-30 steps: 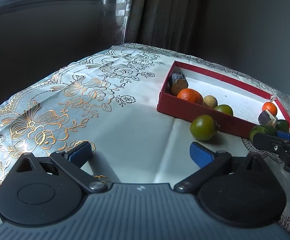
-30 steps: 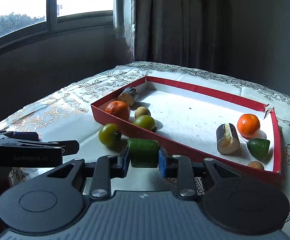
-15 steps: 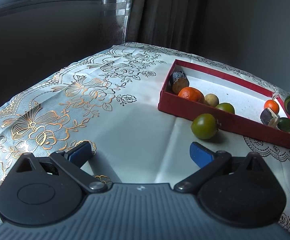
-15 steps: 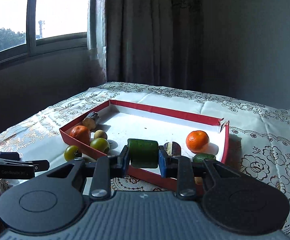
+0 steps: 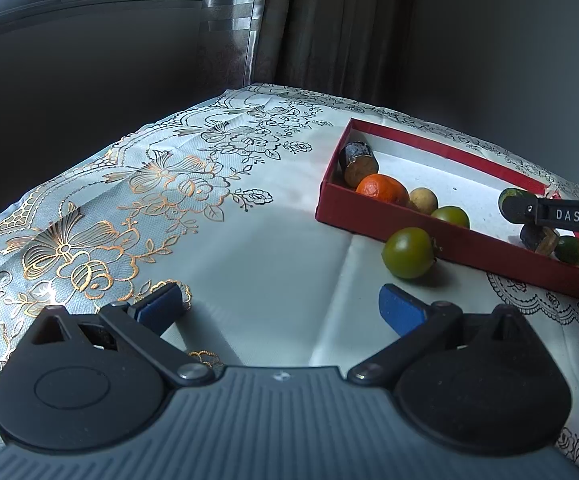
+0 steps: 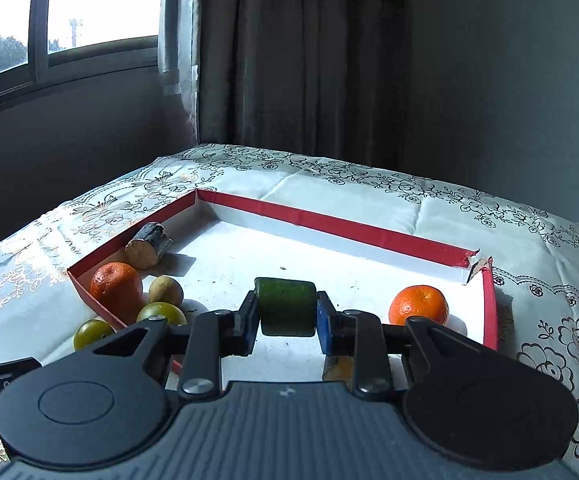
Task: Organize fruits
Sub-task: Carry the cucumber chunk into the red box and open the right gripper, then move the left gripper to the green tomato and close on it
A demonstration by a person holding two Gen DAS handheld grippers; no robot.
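My right gripper (image 6: pixel 287 322) is shut on a green cylindrical fruit piece (image 6: pixel 286 306) and holds it over the middle of the red box (image 6: pixel 329 226); it also shows in the left wrist view (image 5: pixel 511 200). The box holds two oranges (image 6: pixel 115 286) (image 6: pixel 418 305), a brown stub (image 6: pixel 147 242), a tan fruit (image 6: pixel 165 290) and a green fruit (image 6: pixel 161 314). A green round fruit (image 5: pixel 408 253) lies on the cloth outside the box's near wall (image 5: pixel 429 236). My left gripper (image 5: pixel 281 306) is open and empty, low over the cloth in front of that fruit.
The table wears a white cloth with gold flowers (image 5: pixel 161 184). A dark wall, a window and a curtain (image 6: pixel 289 52) stand behind it. The table edge falls away at the left (image 5: pixel 49 168).
My right gripper has carried the green piece from outside the box's near wall to above the box interior. The left gripper has barely moved.
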